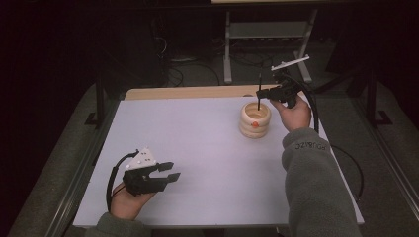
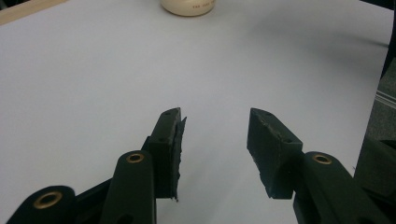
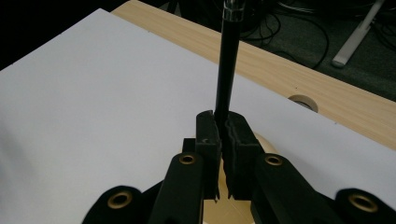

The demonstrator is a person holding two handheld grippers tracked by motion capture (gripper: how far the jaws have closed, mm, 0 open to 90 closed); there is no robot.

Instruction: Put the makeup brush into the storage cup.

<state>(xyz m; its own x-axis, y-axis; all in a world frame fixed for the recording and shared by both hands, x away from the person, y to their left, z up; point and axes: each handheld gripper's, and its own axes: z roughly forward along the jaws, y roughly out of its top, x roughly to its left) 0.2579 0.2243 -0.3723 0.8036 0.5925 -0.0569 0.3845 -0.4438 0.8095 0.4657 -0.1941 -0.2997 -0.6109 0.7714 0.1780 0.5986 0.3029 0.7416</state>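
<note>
A cream ribbed cup [image 1: 255,120] with an orange mark on its front stands at the back right of the white table top [image 1: 197,148]. My right gripper [image 1: 262,94] is above its mouth, shut on a thin black pen [image 1: 259,91] that stands upright with its lower end inside the cup. In the right gripper view the pen [image 3: 228,60] rises from between the closed pads [image 3: 209,140]. My left gripper [image 1: 168,172] rests low at the front left, open and holding nothing. In the left gripper view, its pads [image 2: 168,140] are spread over bare table, with the cup's base [image 2: 188,6] far ahead.
A wooden strip [image 1: 197,92] runs along the table's far edge, with a round hole [image 3: 302,101] in it near the cup. Beyond the table are dark floor, cables and a grey stand [image 1: 267,34]. A grey sleeve [image 1: 316,187] crosses the table's right side.
</note>
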